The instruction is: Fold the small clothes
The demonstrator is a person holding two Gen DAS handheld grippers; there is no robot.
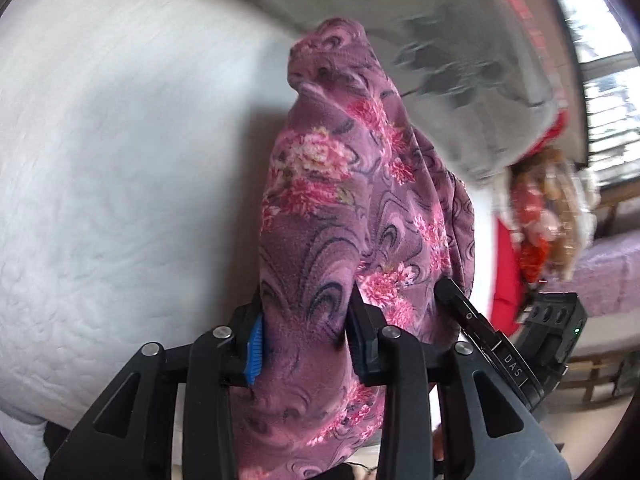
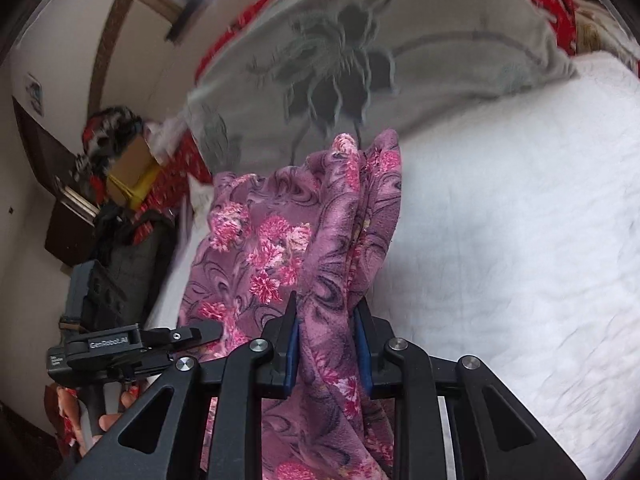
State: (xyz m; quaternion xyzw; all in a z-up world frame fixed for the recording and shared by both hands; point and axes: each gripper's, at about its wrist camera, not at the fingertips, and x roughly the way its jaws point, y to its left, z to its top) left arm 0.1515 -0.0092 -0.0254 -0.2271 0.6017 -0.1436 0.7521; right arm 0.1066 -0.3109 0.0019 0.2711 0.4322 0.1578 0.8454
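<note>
Where both tools grip one item, entries run near to far.

1. Left gripper (image 1: 306, 340), black with blue pads: jaws partly closed, pinching a bunched fold of the purple fleece garment with pink flower print (image 1: 344, 200).
2. Right gripper (image 2: 330, 346): jaws likewise narrowed and clamped on the same cloth. Two grips apparently spread and lift it for folding.
3. Garment: hangs from both tools above the white quilted bedspread (image 1: 100, 160).
4. Grey blanket with dark flower motif (image 2: 360, 60): lies beyond.
5. Brown cardboard box (image 2: 130, 168), far off on clutter: contents cannot be told.
</note>
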